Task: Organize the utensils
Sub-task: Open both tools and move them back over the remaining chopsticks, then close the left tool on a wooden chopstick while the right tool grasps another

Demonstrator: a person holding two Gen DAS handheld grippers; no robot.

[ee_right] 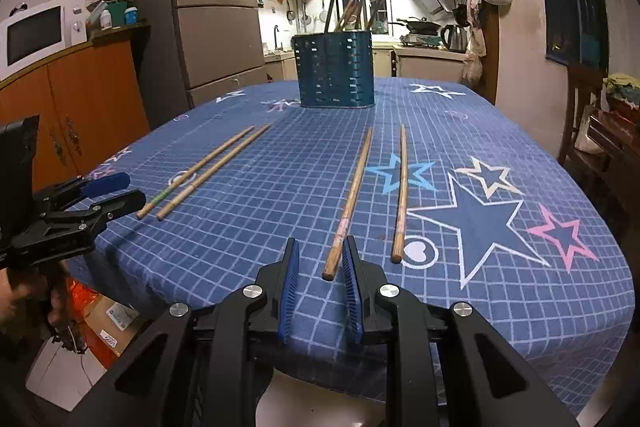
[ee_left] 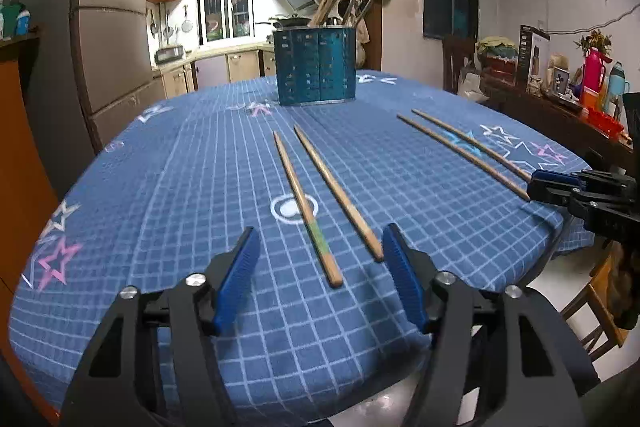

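A blue perforated utensil holder (ee_left: 316, 67) (ee_right: 336, 71) stands at the table's far side with several utensils in it. Two pairs of wooden chopsticks lie on the blue checked tablecloth (ee_left: 180, 187). My left gripper (ee_left: 320, 229) is open, and the near ends of the left pair (ee_left: 320, 203) lie between its fingers untouched. My right gripper (ee_right: 321, 239) is open with a narrow gap. The end of one right-pair chopstick (ee_right: 350, 203) lies in that gap, clear of the pads, and its mate (ee_right: 400, 195) lies outside to the right. Each view shows the other gripper (ee_left: 532, 183) (ee_right: 134, 189) from the side.
A fridge (ee_right: 216, 7) and an orange cabinet (ee_right: 80, 107) with a microwave (ee_right: 36, 31) stand left of the table. Chairs (ee_left: 592, 307) and a cluttered sideboard (ee_left: 560, 99) are on the right. A cardboard box (ee_right: 108, 319) lies on the floor. A hand (ee_right: 20, 303) holds the left gripper.
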